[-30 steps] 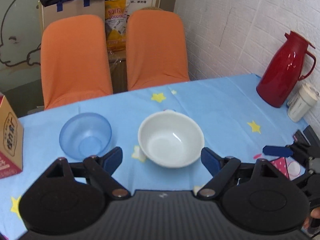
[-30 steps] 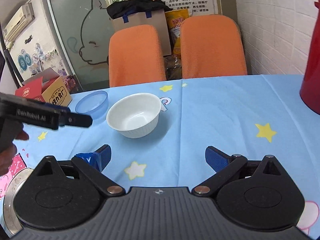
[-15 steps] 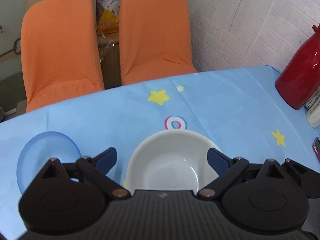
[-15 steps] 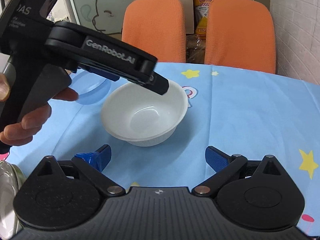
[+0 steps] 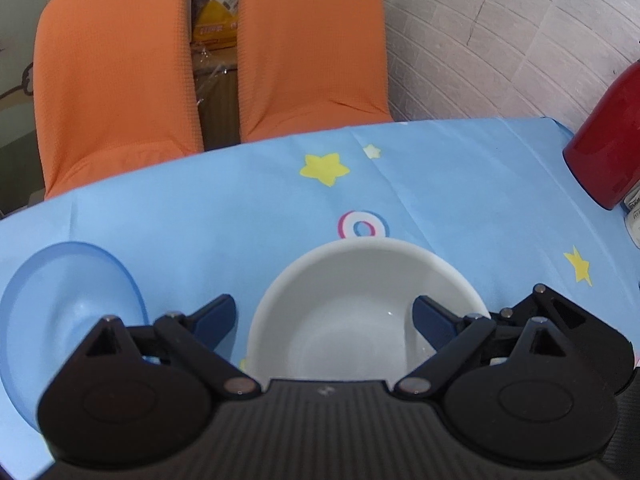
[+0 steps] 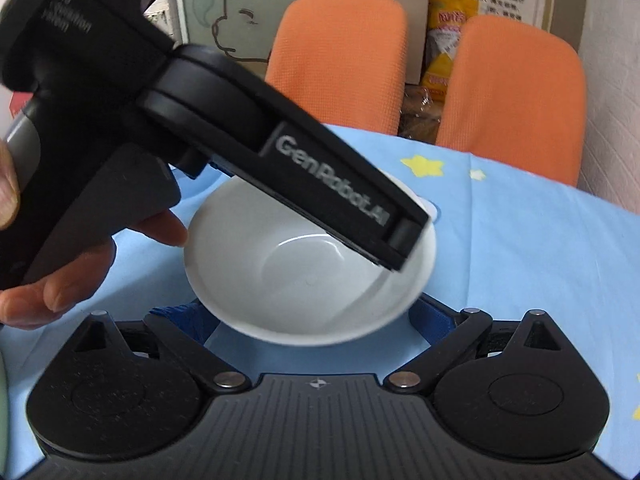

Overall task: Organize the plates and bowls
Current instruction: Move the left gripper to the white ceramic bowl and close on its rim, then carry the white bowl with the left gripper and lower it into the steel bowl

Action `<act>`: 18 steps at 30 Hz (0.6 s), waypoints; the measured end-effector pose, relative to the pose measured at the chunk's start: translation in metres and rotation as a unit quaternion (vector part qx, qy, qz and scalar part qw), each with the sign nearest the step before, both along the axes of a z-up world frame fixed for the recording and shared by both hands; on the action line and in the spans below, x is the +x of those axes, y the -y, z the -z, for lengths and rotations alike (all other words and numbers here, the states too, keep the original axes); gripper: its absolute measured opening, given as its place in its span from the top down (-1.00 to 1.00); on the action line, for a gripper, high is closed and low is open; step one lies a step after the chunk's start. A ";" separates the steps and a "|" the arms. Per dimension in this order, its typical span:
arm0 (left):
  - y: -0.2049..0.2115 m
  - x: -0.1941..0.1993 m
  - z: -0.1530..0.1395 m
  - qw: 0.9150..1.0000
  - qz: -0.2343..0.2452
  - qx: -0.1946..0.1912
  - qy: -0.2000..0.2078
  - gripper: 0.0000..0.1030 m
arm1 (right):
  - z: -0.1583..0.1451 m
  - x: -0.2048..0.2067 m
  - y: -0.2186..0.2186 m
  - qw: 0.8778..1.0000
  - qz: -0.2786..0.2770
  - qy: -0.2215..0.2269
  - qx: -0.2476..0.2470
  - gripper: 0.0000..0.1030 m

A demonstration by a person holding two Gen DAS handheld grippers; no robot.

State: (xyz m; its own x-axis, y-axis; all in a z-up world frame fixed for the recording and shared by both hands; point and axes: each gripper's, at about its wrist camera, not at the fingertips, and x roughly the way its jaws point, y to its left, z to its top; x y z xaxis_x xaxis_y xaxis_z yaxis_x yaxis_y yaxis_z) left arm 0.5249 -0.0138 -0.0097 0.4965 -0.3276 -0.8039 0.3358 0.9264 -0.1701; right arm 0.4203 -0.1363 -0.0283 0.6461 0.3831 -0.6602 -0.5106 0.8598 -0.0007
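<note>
A white bowl point(image 5: 360, 304) stands upright on the blue star-print tablecloth point(image 5: 460, 184). My left gripper point(image 5: 324, 320) is open above the bowl, its right finger inside the bowl and its left finger outside the left rim. A translucent blue bowl point(image 5: 60, 304) sits just left of it. In the right wrist view the white bowl point(image 6: 304, 272) lies right in front of my open right gripper point(image 6: 316, 320), whose fingers straddle the bowl's near rim. The left gripper's black body point(image 6: 224, 120) crosses over the bowl there.
A red thermos point(image 5: 612, 140) and a white cup point(image 5: 634, 216) stand at the table's right edge by the brick wall. Two orange chairs point(image 5: 116, 80) stand behind the far table edge. A metal rim point(image 6: 3, 396) shows at the far left of the right wrist view.
Both grippers have moved forward and closed in on the white bowl. The left gripper now reaches into the bowl; the right gripper has come up to its near rim.
</note>
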 end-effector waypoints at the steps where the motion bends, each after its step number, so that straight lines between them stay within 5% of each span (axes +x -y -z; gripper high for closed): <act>1: 0.001 -0.001 0.001 1.000 0.003 0.001 -0.002 -0.76 | 0.000 -0.002 0.000 1.000 -0.003 0.006 0.001 -0.66; 5: 0.004 -0.010 0.000 1.000 0.018 0.019 0.007 -0.31 | -0.004 -0.009 -0.003 1.000 -0.014 0.011 0.002 -0.64; 18: 0.008 -0.058 -0.046 0.999 0.017 0.004 0.031 -0.31 | -0.045 -0.059 0.003 0.998 -0.027 0.058 -0.016 -0.66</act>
State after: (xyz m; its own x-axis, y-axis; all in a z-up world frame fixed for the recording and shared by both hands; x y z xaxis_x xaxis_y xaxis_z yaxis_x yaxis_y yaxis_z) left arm 0.4671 -0.0222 0.0365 0.5339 -0.3384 -0.7749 0.3769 0.9156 -0.1401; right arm 0.3613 -0.1395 0.0168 0.6988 0.3985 -0.5941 -0.5502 0.8301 -0.0904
